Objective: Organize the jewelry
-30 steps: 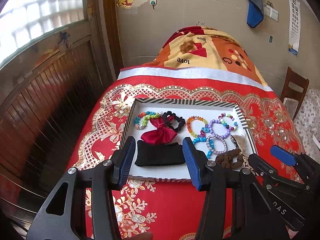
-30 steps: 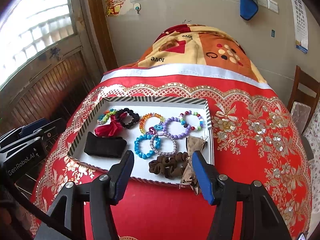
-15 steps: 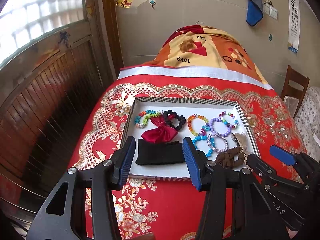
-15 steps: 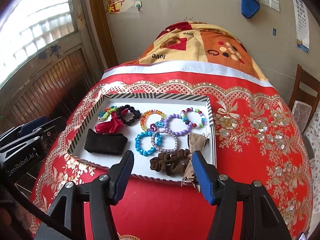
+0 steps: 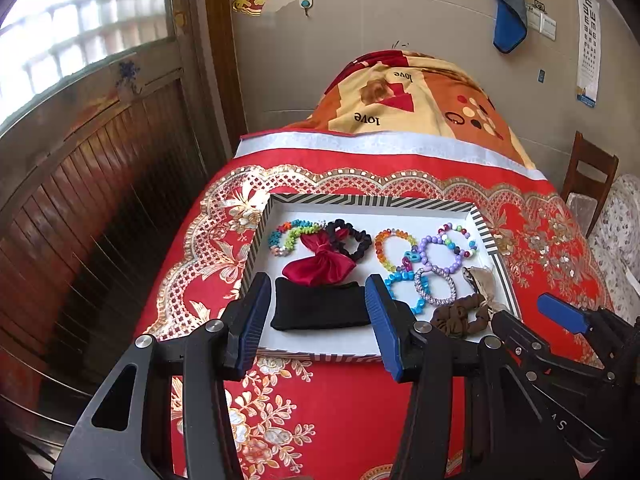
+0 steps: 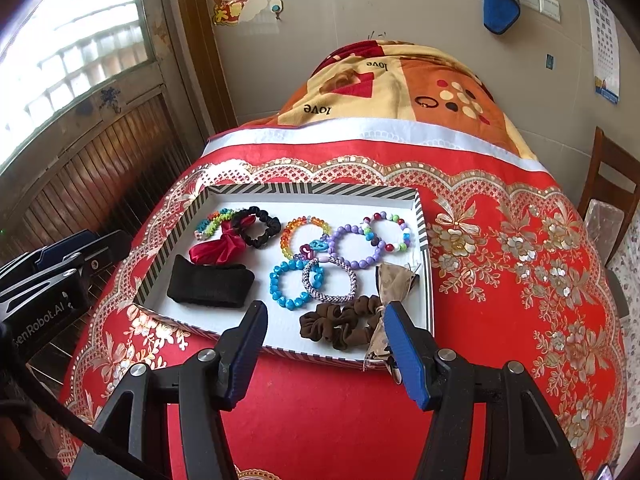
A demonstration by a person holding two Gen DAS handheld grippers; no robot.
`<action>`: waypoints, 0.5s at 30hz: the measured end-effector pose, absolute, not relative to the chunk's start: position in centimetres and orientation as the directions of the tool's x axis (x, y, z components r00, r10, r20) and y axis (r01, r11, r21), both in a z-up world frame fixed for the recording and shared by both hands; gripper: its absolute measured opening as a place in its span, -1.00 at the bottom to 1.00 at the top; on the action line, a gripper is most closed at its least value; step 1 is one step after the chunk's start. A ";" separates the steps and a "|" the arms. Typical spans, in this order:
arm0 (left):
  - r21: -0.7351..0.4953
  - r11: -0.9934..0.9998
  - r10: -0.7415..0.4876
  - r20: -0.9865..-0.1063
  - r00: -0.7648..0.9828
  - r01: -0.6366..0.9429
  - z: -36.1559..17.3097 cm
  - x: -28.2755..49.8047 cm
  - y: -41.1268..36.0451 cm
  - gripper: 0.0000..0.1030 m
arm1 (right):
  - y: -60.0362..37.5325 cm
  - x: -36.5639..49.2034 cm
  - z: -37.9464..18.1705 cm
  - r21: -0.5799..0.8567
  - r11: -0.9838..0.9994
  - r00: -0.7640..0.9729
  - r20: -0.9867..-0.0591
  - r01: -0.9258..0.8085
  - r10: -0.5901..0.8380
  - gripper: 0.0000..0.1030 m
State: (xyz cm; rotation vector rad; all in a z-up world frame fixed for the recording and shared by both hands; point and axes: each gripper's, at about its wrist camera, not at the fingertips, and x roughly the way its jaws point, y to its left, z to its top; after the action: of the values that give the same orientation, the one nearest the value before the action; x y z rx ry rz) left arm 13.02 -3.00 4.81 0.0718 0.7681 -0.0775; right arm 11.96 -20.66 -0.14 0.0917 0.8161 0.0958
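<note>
Beaded bracelets [image 6: 354, 246] – glossy round rings – in striped-rim tray [image 6: 312, 189]

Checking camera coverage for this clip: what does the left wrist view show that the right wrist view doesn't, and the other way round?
Only the left wrist view shows the eye chart fully, and the right gripper from the side. Only the right wrist view shows the left gripper from the side, and the tan bow hanging over the tray's near rim. Both show the tray, black band, red bow, bracelets and brown scrunchie, both grippers open and empty.
</note>
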 end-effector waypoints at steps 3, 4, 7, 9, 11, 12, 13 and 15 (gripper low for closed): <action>0.036 0.995 -0.043 -0.697 0.716 0.095 4.7 13.0 -2.9 -0.06 | -20.7 11.9 -0.2 0.118 0.992 0.680 -0.723 -0.051 0.121 0.13; 0.036 0.995 -0.043 -0.697 0.716 0.094 4.7 12.9 -2.9 -0.06 | -20.6 12.0 -0.3 0.119 0.992 0.680 -0.723 -0.052 0.123 0.13; 0.037 0.995 -0.043 -0.697 0.716 0.096 4.7 13.0 -2.9 -0.06 | -20.6 12.0 -0.3 0.119 0.992 0.679 -0.724 -0.052 0.122 0.14; 0.037 0.995 -0.043 -0.697 0.716 0.096 4.7 13.0 -2.9 -0.06 | -20.6 12.0 -0.3 0.119 0.992 0.679 -0.724 -0.051 0.122 0.14; 0.037 0.995 -0.043 -0.697 0.716 0.095 4.7 13.0 -2.9 -0.06 | -20.6 12.0 -0.3 0.119 0.992 0.679 -0.724 -0.052 0.122 0.14; 0.036 0.995 -0.043 -0.698 0.715 0.095 4.7 13.0 -2.9 -0.06 | -20.6 12.1 -0.3 0.119 0.992 0.678 -0.725 -0.052 0.122 0.14; 0.036 0.995 -0.043 -0.698 0.715 0.094 4.7 13.0 -2.9 -0.06 | -20.5 12.1 -0.4 0.118 0.992 0.678 -0.725 -0.053 0.122 0.14; 0.037 0.995 -0.043 -0.697 0.716 0.095 4.7 13.1 -2.9 -0.06 | -20.5 12.1 -0.3 0.117 0.992 0.678 -0.725 -0.053 0.122 0.14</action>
State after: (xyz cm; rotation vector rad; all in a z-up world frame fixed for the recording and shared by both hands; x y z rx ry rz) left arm 13.06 -2.92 4.72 0.0719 0.7694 -0.0766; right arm 12.10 -20.52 -0.35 0.0889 0.8206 0.0984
